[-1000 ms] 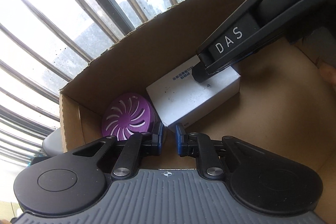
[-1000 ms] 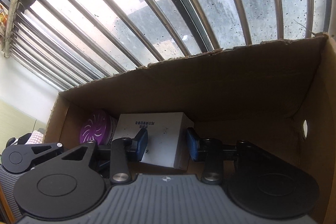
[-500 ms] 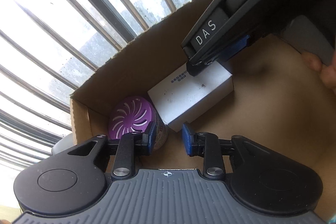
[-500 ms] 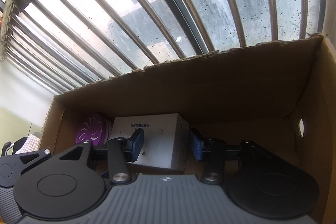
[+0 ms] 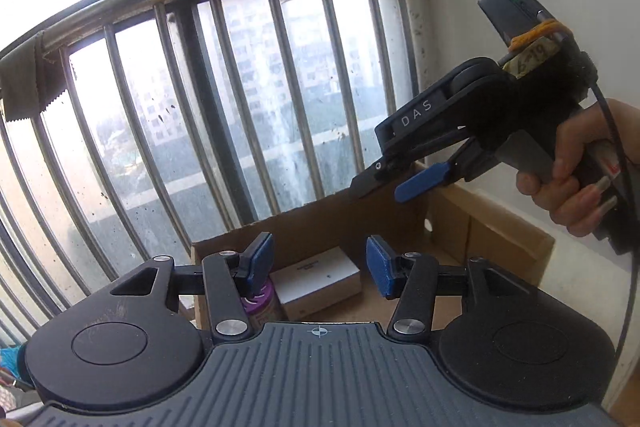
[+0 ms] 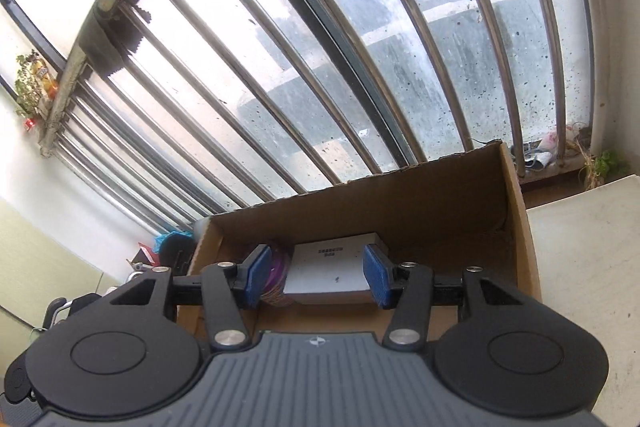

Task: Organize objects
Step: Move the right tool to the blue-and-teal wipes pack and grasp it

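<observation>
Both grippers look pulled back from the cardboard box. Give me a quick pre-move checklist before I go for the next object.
1. Left gripper open, holding nothing: ok.
2. Right gripper open, holding nothing: ok.
3. Both grippers raised clear of the cardboard box: ok.
4. White box lying flat inside, beside the purple-lidded container: ok.
5. Free floor space in the cardboard box to the right of the white box: ok.
6. Next object to pick up: cannot tell, none in view outside the box.
</observation>
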Available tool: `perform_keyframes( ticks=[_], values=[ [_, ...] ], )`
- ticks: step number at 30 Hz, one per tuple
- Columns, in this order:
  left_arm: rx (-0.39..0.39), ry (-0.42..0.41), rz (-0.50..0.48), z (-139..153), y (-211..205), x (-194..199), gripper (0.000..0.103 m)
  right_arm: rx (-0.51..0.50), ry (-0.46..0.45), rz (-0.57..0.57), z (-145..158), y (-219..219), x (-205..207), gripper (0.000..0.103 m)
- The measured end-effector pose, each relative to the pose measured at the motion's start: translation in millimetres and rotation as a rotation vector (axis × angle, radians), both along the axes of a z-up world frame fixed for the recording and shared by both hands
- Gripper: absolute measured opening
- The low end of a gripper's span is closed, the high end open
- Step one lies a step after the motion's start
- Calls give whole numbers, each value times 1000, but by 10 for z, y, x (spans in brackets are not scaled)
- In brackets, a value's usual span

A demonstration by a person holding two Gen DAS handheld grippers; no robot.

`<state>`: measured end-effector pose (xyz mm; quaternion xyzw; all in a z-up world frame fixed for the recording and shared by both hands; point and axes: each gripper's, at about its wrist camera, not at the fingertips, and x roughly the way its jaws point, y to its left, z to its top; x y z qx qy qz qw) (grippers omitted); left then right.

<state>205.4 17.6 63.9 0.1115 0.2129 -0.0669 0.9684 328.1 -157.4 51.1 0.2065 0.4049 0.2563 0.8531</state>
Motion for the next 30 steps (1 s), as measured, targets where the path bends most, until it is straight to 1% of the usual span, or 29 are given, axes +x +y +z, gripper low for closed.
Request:
perform_keyframes(
  ticks=[2, 4, 5, 6, 7, 9, 12, 14, 15, 17, 19, 21, 23, 24, 25, 27, 29, 30],
  values=[
    [-51, -21, -15, 4, 45, -219, 52, 19, -63, 2, 115, -132, -268, 54],
    [-136, -50, -33, -28, 130, -481, 58, 43, -149, -22, 212, -301, -622, 55],
    [-156, -56, -42, -60, 145, -560, 59, 52, -170, -22, 222, -360, -746, 55],
    [-165, -63, -52, -163, 152, -651, 60, 65, -187, -19, 214, -422, -862, 55],
    [-165, -66, -54, -223, 157, -743, 61, 71, -196, -3, 189, -482, -966, 58],
    [-162, -55, -74, -326, 166, -894, 66, 32, -198, 20, 97, -568, -1156, 65],
    [-185, -14, -129, -530, 162, -998, 69, -37, -163, 25, -74, -640, -1374, 65],
    [-224, 15, -165, -653, 173, -1030, 71, -34, -132, 32, -230, -658, -1460, 65],
    [-248, 20, -187, -747, 189, -1033, 74, -28, -109, 29, -319, -660, -1508, 65],
    [-260, 17, -208, -878, 185, -1008, 76, -22, -49, 48, -505, -618, -1499, 65],
    [-267, 40, -213, -997, 179, -975, 76, -19, 4, 65, -668, -574, -1471, 65],
    [-296, 77, -223, -1113, 193, -919, 77, 24, 54, 75, -817, -561, -1433, 66],
    [-317, 106, -219, -1186, 205, -858, 78, 126, 119, 89, -966, -594, -1400, 67],
    [-320, 127, -224, -1243, 209, -833, 81, 162, 144, 98, -1038, -602, -1385, 69],
    [-318, 135, -224, -1278, 208, -814, 82, 164, 153, 89, -1084, -595, -1372, 74],
    [-295, 139, -225, -1379, 194, -787, 80, 131, 165, 91, -1160, -553, -1344, 75],
    [-271, 156, -237, -1431, 176, -742, 77, 131, 177, 112, -1230, -517, -1323, 75],
    [-272, 164, -241, -1456, 177, -715, 70, 159, 186, 126, -1272, -510, -1310, 75]
  ],
)
